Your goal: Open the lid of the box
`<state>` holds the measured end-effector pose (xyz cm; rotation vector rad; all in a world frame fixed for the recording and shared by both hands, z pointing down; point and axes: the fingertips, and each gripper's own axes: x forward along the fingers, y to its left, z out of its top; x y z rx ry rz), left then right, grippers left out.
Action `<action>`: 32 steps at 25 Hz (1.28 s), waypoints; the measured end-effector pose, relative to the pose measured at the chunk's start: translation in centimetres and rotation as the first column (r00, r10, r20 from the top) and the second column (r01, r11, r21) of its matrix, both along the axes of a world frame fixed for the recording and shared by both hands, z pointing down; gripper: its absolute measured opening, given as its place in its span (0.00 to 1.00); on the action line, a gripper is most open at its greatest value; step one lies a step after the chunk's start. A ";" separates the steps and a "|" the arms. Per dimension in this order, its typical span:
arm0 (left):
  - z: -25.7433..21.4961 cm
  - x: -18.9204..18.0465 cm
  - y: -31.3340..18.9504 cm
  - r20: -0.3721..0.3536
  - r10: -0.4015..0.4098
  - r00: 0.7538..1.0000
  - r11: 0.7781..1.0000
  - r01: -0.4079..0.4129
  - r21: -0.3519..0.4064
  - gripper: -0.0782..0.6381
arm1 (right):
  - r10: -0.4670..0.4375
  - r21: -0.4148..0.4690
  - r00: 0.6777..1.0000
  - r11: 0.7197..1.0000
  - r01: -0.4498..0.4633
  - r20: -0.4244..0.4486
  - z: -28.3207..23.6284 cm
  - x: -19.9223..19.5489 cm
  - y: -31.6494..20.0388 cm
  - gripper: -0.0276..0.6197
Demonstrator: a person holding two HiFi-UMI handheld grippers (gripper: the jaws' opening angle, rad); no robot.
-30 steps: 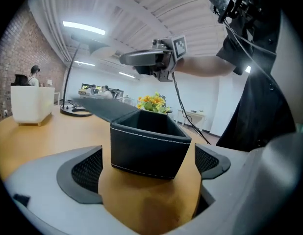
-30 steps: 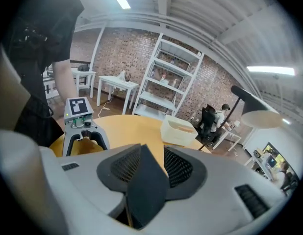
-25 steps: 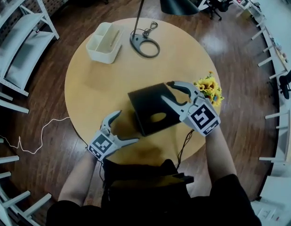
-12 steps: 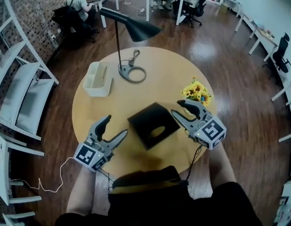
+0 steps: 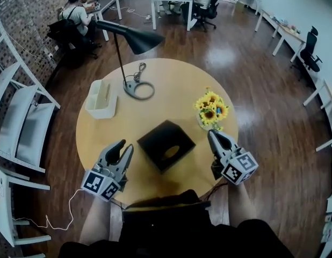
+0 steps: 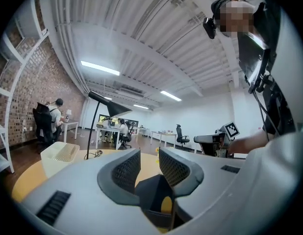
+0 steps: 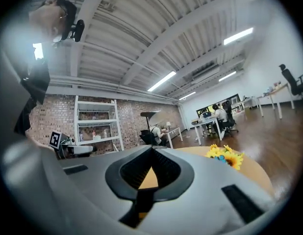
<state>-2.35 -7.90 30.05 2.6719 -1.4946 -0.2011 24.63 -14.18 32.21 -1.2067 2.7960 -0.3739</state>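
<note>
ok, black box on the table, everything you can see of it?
The box is matte black, low and square, with an oval hole in its top showing tan. The lid looks shut. It lies flat, turned cornerwise, on the near side of the table, left of the flowers. Only the table touches it.

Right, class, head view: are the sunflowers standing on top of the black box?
No, the sunflowers stand on the table beside the black box.
</note>
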 end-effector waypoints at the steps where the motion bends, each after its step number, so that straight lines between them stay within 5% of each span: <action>1: 0.3 -0.1 0.3 -0.001 0.001 1.000 1.000 -0.001 -0.012 0.26 | 0.006 -0.010 1.000 1.000 -0.006 0.002 0.3 0.1 0.4 0.05; 32: 3.1 -5.3 3.1 -0.056 -0.121 0.991 0.992 0.119 -0.044 0.26 | 0.046 -0.079 0.998 0.996 -0.043 0.041 1.7 -0.2 0.7 0.05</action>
